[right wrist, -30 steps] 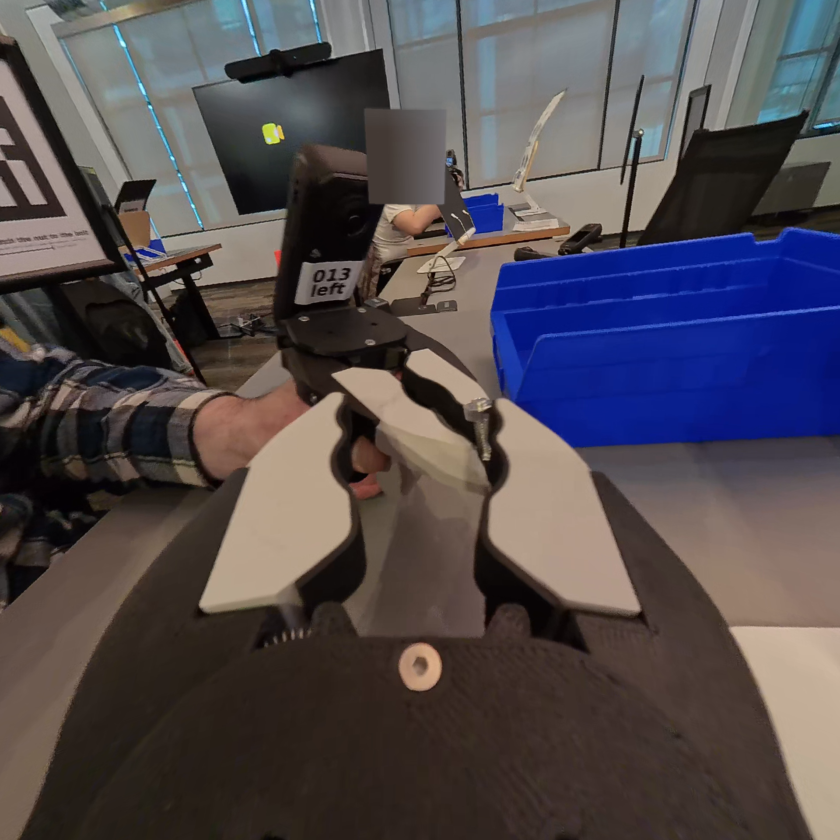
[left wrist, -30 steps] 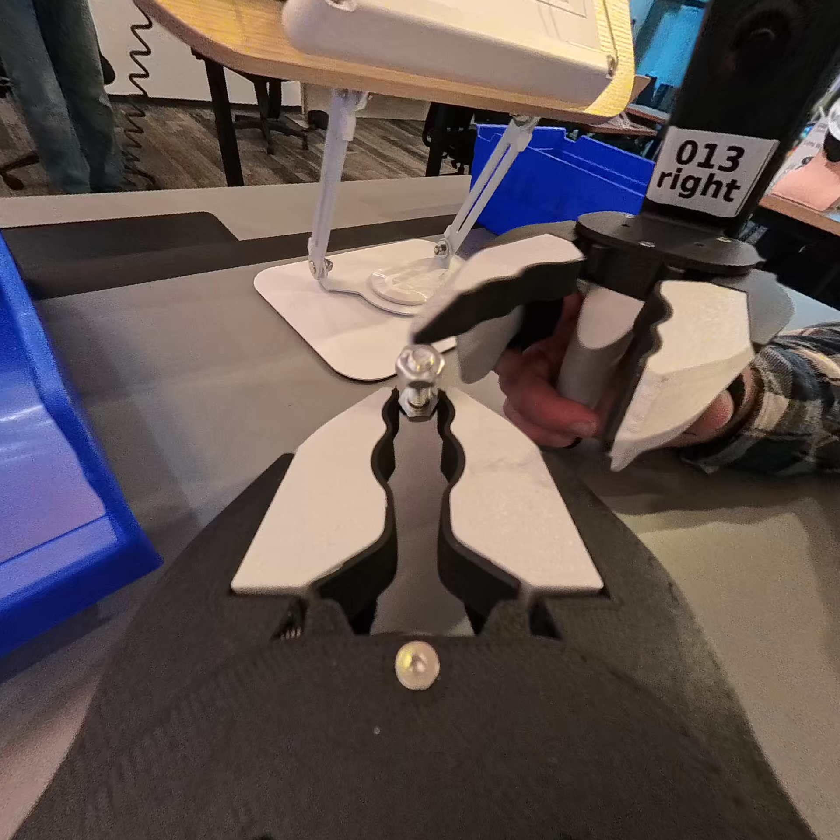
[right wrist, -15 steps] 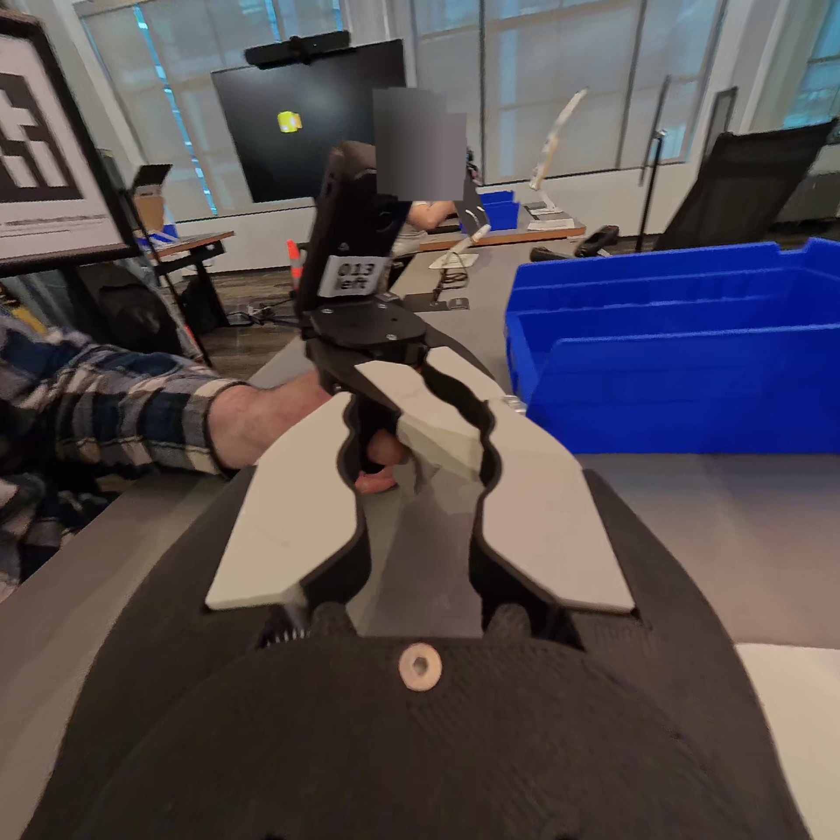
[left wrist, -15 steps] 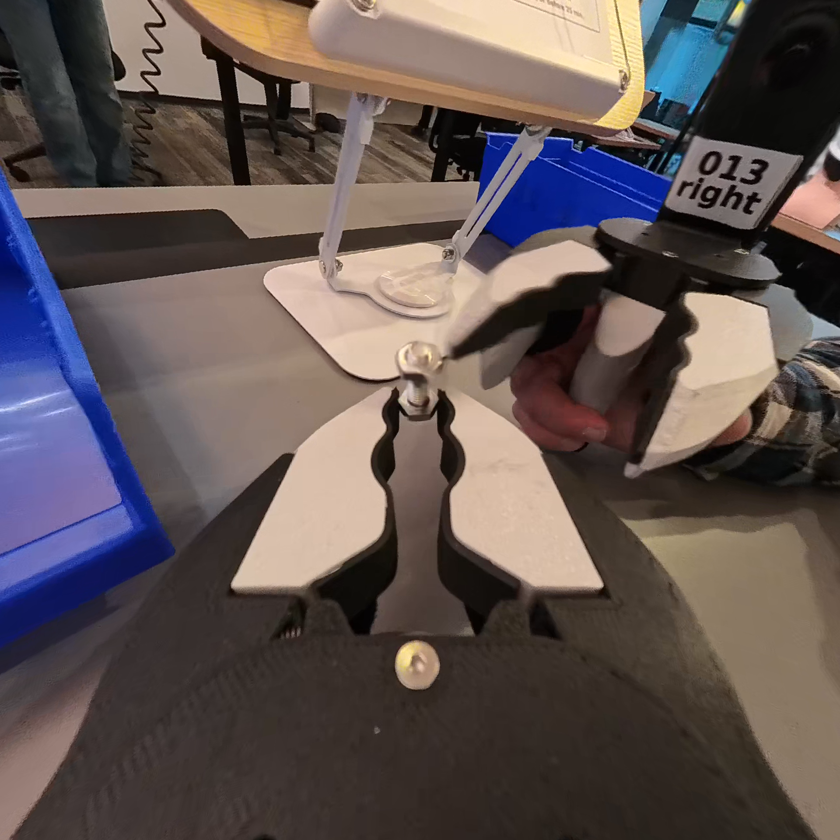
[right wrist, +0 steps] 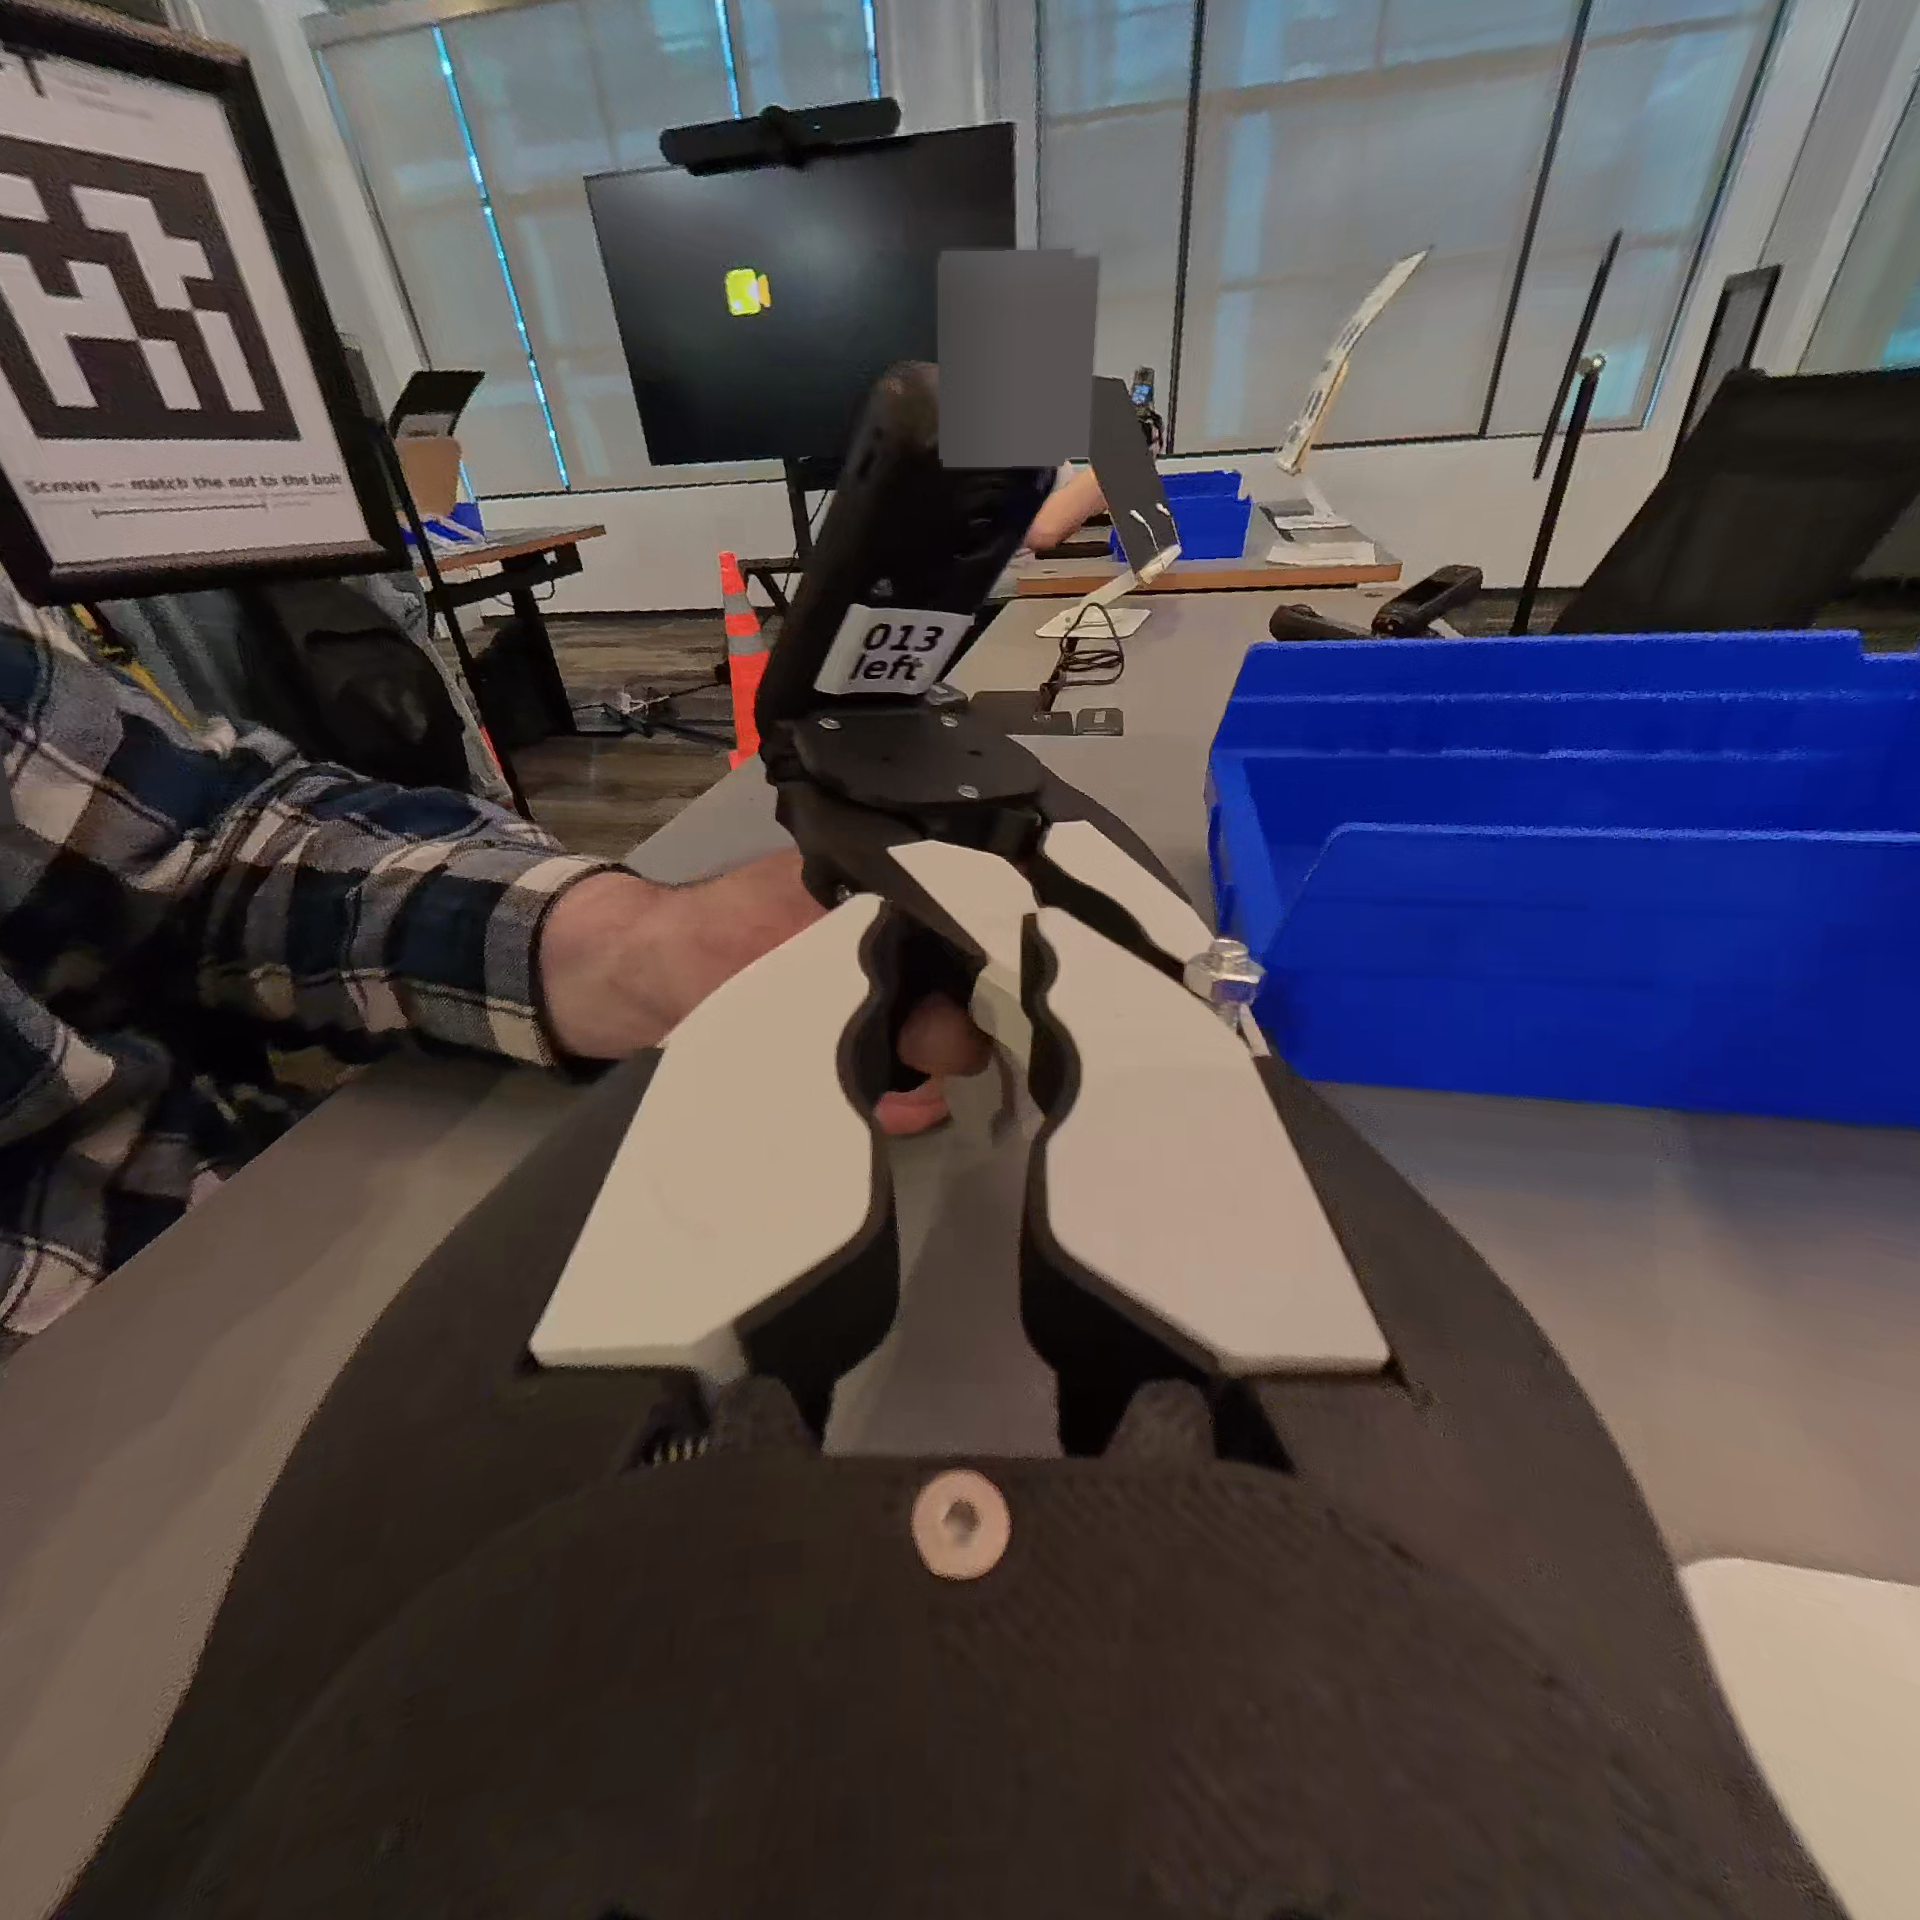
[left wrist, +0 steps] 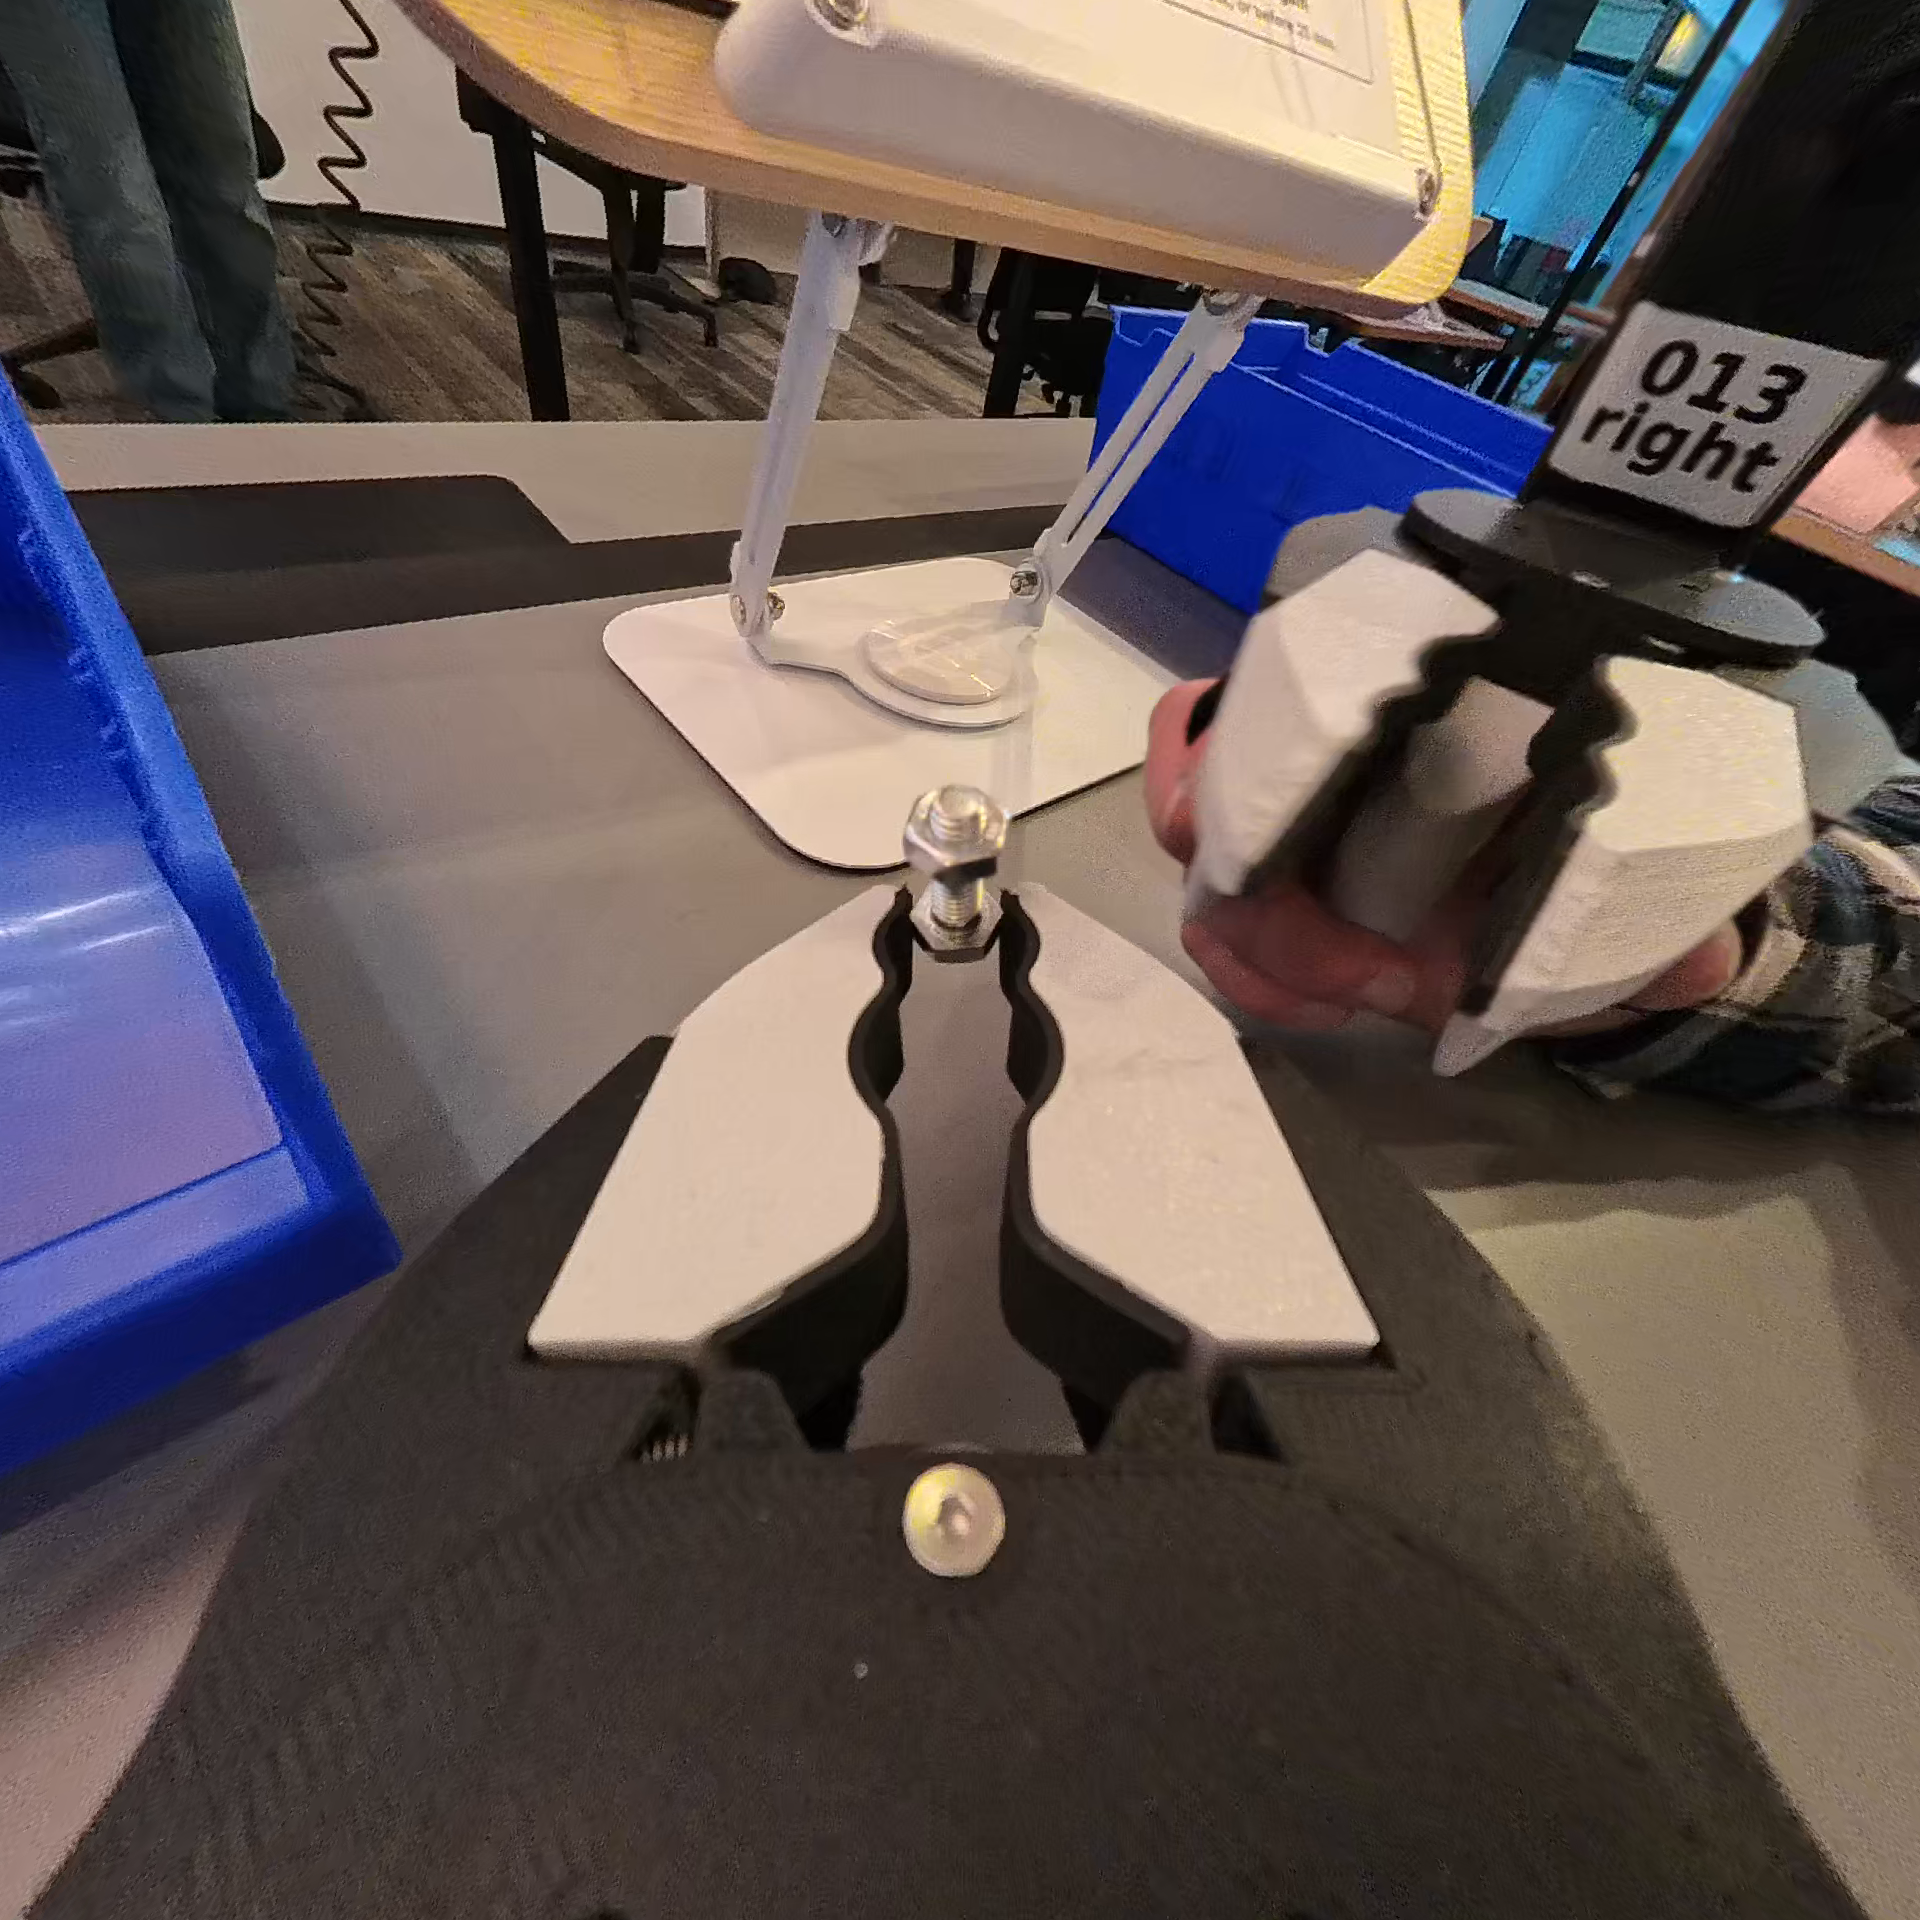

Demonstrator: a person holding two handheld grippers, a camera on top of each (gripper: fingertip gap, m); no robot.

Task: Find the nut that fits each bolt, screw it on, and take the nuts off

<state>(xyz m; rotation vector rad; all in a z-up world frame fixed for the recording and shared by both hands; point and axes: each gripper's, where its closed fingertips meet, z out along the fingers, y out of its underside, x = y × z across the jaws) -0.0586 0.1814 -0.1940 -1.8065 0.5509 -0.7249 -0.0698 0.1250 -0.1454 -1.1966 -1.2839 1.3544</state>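
Observation:
My left gripper (left wrist: 954,920) is shut on the hex head of a silver bolt (left wrist: 954,894) and holds it upright above the grey table (left wrist: 468,831). A silver nut (left wrist: 954,836) sits near the top of the bolt's thread. The bolt with its nut also shows in the right wrist view (right wrist: 1226,977), at the left gripper's tips (right wrist: 1210,987). My right gripper (right wrist: 951,925) has its fingers narrowly apart with nothing between them. In the left wrist view it (left wrist: 1325,971) hangs to the right of the bolt, clear of it.
A blue bin (left wrist: 156,1039) stands at the left of the left wrist view. Another blue bin (right wrist: 1558,883) stands just behind the bolt in the right wrist view. A white stand base (left wrist: 831,748) carrying a tilted board lies beyond the bolt. My hands' fingertips stand some 7 cm from each other.
My right gripper was wide open with one finger at the nut; it has drawn away to the right and narrowed on nothing. My left gripper keeps its hold on the bolt.

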